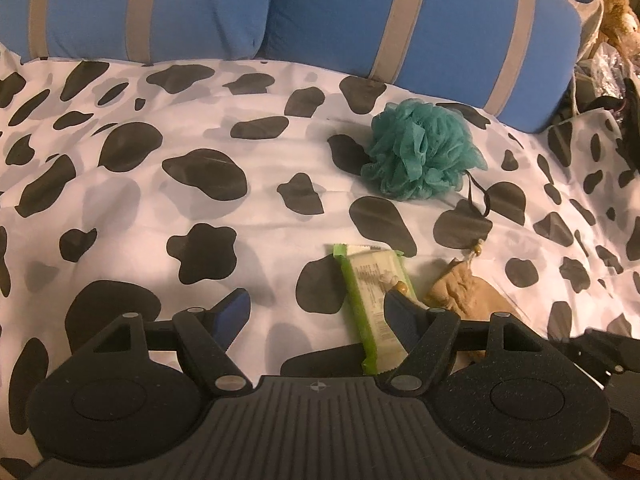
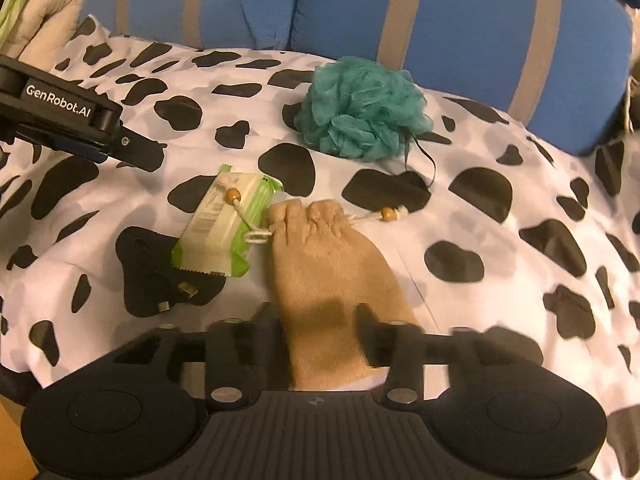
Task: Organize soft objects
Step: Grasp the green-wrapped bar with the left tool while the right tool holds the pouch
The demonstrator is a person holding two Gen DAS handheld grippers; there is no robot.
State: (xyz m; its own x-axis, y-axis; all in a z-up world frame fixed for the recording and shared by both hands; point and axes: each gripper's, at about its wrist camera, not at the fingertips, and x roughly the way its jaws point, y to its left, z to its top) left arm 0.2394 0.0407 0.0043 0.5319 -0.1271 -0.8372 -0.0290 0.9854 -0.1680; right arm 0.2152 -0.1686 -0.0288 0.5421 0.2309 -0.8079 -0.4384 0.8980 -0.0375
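Nearest the right camera, the right gripper [image 2: 320, 320] straddles the lower end of the tan drawstring pouch [image 2: 328, 276], jaws partly spread and blurred, so the pads seem clear of the cloth. The pouch lies flat on the spotted bedsheet [image 2: 520, 208], just right of the green wipes packet [image 2: 228, 228], one bead cord draped over it; the teal bath puff [image 2: 360, 108] sits beyond the pouch. To release cleanly, I'd lift straight away without snagging the cord. The left gripper [image 1: 316, 312] hovers spread and empty, the packet beside one finger.

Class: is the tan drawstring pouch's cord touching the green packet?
Touching. The right wrist view shows the pouch's cord and bead lying across the green packet.
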